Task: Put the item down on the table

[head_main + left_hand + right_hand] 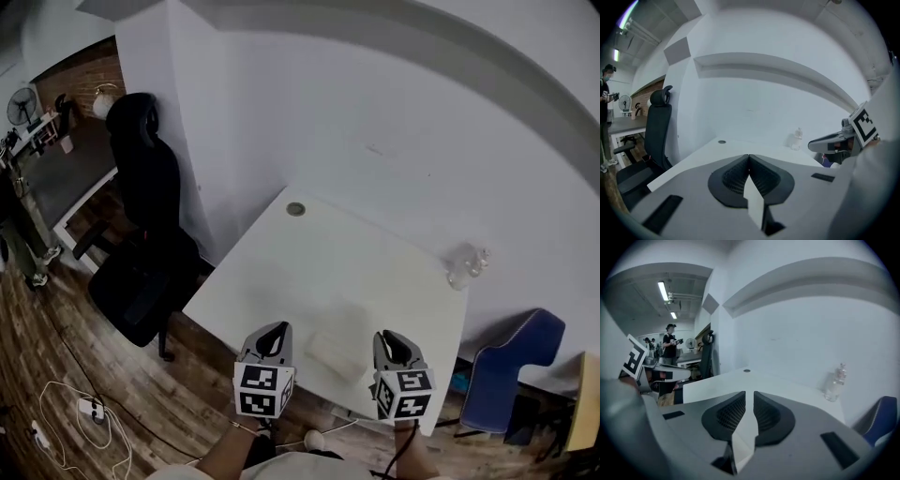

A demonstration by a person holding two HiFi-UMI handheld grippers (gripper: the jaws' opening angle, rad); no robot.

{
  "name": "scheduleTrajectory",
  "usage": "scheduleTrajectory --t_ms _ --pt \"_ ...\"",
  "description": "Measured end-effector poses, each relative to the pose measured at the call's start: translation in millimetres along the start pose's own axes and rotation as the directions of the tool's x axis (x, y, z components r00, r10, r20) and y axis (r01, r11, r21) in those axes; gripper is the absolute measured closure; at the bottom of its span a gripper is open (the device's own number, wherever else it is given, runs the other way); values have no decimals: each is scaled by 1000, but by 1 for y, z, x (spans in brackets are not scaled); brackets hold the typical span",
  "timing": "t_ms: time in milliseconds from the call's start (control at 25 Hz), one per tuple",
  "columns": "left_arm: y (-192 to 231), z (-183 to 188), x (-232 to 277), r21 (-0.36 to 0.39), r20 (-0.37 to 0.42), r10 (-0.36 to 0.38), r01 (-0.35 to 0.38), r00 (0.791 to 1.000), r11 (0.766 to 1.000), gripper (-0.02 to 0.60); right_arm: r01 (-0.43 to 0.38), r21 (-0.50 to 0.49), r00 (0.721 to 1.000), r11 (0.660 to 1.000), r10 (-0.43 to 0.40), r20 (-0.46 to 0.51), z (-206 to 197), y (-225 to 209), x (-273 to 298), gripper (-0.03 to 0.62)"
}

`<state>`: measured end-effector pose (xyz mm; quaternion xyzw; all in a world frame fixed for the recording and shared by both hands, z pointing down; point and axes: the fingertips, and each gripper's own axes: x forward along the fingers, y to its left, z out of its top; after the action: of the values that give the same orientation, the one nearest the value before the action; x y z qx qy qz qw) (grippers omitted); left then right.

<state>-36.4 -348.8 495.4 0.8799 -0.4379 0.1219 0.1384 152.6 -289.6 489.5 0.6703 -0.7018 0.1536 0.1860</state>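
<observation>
A pale, flat rectangular item (336, 354) lies on the white table (375, 272) near its front edge, between my two grippers and apart from both. My left gripper (272, 330) hovers just left of it; in the left gripper view its jaws (749, 157) meet, with nothing between them. My right gripper (392, 337) hangs just right of the item. In the right gripper view its jaws (749, 394) stand a narrow slit apart with only bare table showing through. The item is hidden in both gripper views.
A clear plastic bottle (466, 264) stands at the table's far right by the wall. A round cable grommet (295, 209) sits at the far corner. A black office chair (141, 225) is left of the table, a blue chair (516, 361) right. A person (670, 350) stands far off.
</observation>
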Motion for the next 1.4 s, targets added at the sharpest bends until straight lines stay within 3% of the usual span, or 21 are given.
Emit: scheduleTrajectory --t_ms 160,480,880,1400 --pt "-10 32 12 24 63 -18 17 998 1000 565 166 33 981 986 -168 93 29 -41 -27 545" --pt "-18 79 18 53 144 -35 27 989 998 565 281 164 935 946 -308 174 49 -87 -67 548" --pt "-32 87 25 89 143 -54 41 988 995 565 329 180 909 927 -363 207 53 -102 -78 562" --pt "-22 77 20 86 123 -30 19 992 996 565 314 189 918 930 -349 190 47 -98 -74 562"
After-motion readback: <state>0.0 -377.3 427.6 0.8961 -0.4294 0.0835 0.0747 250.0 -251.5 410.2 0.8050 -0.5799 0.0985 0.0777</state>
